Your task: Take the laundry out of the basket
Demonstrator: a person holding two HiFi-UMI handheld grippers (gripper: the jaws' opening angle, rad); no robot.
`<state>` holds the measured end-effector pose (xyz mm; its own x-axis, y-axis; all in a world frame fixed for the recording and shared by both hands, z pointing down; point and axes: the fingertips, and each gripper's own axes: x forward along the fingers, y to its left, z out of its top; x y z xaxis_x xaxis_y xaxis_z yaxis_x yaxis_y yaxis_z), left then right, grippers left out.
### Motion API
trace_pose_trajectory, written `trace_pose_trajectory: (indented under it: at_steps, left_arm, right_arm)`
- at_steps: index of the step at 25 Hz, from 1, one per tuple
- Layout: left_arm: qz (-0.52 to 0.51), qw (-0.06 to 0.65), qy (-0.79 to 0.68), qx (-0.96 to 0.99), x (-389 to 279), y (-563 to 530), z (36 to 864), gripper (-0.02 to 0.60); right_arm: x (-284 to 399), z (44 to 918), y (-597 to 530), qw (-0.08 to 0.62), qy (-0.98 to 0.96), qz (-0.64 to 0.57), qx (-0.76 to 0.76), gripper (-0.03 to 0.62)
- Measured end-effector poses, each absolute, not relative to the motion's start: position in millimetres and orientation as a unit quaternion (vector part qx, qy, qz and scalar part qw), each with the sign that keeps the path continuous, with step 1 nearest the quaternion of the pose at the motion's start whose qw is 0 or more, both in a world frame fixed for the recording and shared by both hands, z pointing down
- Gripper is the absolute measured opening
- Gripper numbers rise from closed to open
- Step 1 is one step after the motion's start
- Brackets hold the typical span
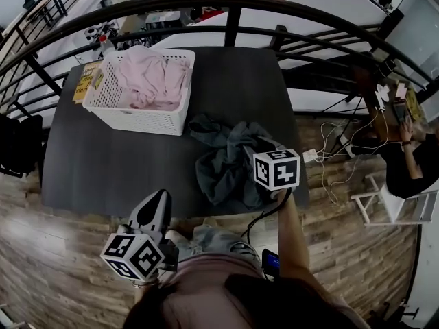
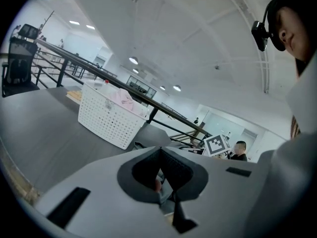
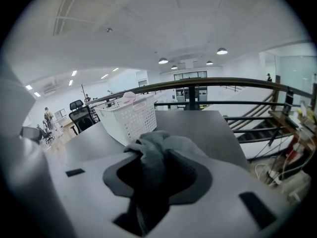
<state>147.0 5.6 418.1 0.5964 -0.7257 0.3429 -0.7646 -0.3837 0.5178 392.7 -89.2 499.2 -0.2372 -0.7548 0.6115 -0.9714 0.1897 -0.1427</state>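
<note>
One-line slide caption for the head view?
Head view: white perforated plastic basket with pink laundry on dark table; right gripper at crumpled grey garment beside it, left gripper shut at near edge.

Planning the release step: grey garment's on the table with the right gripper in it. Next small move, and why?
Probably lift the right gripper clear of the grey garment: it already lies on the table, the jaws stand apart around a fold, and pink laundry waits in the basket.

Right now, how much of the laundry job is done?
Partly. A grey garment is out, lying on the table, with a fold of it between the right tongs. The pink laundry is in the basket, waiting. The left tongs are shut and empty.
</note>
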Motion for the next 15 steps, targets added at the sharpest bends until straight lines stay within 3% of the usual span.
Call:
trace_pose_trajectory:
  at_steps: [7, 15]
  left_arm:
    - [0.029, 0.325, -0.456, 0.828, 144.1, 7.5, 416.2, -0.002]
    - [0.034, 0.324, -0.445, 0.834, 145.0, 8.4, 416.8, -0.002]
  right_arm:
    - [384.4, 522.3, -85.1, 0.278, -0.738, 0.249, 0.563, 0.166]
    - [377.1, 510.1, -75.8, 0.304, -0.740, 0.234, 0.552, 0.226]
